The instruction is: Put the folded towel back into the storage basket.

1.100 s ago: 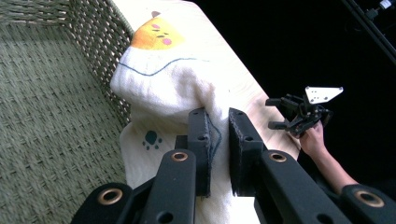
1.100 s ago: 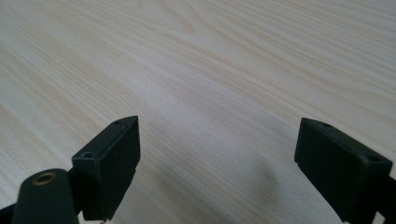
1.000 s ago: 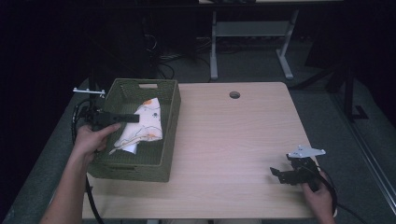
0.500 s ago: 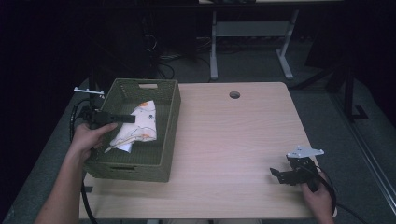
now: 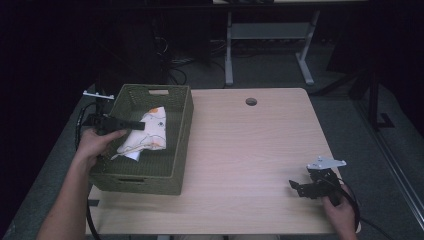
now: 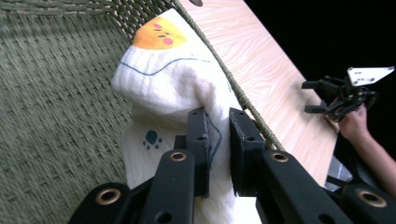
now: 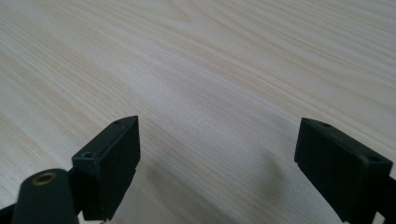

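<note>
A white cloth with an orange face print and blue marks lies bunched inside the green woven basket at the table's left. My left gripper reaches into the basket from the left, shut on a fold of the cloth. In the left gripper view the pads pinch the fabric close to the basket wall. My right gripper rests low near the table's front right corner. Its jaws stand wide open over bare wood with nothing between them.
The light wooden table has a round cable hole near its far edge. Cables trail off the left side by the basket. Dark floor and a desk frame lie beyond the table. The right gripper shows far off in the left gripper view.
The left hand and the pinched cloth have shifted slightly left and down inside the basket. The right hand has kept still.
</note>
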### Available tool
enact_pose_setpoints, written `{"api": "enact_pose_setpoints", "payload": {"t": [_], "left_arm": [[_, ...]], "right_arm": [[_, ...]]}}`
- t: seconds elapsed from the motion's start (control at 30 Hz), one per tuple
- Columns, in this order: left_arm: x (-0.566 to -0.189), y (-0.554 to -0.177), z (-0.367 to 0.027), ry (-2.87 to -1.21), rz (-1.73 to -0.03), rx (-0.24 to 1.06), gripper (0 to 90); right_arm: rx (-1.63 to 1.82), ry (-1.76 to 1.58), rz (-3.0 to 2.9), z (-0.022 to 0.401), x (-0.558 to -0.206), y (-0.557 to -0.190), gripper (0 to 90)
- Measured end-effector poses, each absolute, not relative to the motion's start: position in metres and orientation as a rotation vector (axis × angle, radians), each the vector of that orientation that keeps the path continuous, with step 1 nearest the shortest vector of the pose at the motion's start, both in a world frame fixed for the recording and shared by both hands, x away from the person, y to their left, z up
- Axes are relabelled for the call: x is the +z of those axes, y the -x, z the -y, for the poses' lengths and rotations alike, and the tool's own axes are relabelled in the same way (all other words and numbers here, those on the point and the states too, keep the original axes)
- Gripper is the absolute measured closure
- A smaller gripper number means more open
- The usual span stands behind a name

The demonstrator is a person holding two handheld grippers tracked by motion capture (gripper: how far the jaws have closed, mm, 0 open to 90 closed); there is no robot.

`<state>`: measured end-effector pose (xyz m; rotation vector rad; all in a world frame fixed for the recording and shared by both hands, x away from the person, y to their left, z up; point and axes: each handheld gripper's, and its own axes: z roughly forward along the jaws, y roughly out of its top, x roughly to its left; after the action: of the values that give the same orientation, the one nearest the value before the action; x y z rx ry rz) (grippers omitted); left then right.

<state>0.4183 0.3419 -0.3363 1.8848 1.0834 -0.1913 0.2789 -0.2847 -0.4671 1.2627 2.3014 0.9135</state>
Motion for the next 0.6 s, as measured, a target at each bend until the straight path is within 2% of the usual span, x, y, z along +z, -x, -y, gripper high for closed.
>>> {"api": "enact_pose_setpoints", "payload": {"t": [0.07,0.17,0.6], "left_arm": [[-0.3386,-0.4211,-0.3397,-1.903,-1.096,-0.193,71.7],[-0.3405,-0.4223,-0.3389,-1.906,-1.103,-0.202,67.6],[-0.3348,-0.4166,-0.3336,-1.906,-1.093,-0.188,64.9]], "right_arm": [[0.911,-1.262,-2.304,0.2844,-0.4672,-0.2790,13.9],[0.911,-1.261,-2.304,0.2843,-0.4671,-0.2790,13.9],[0.919,-1.255,-2.307,0.2831,-0.4664,-0.2779,13.9]]}}
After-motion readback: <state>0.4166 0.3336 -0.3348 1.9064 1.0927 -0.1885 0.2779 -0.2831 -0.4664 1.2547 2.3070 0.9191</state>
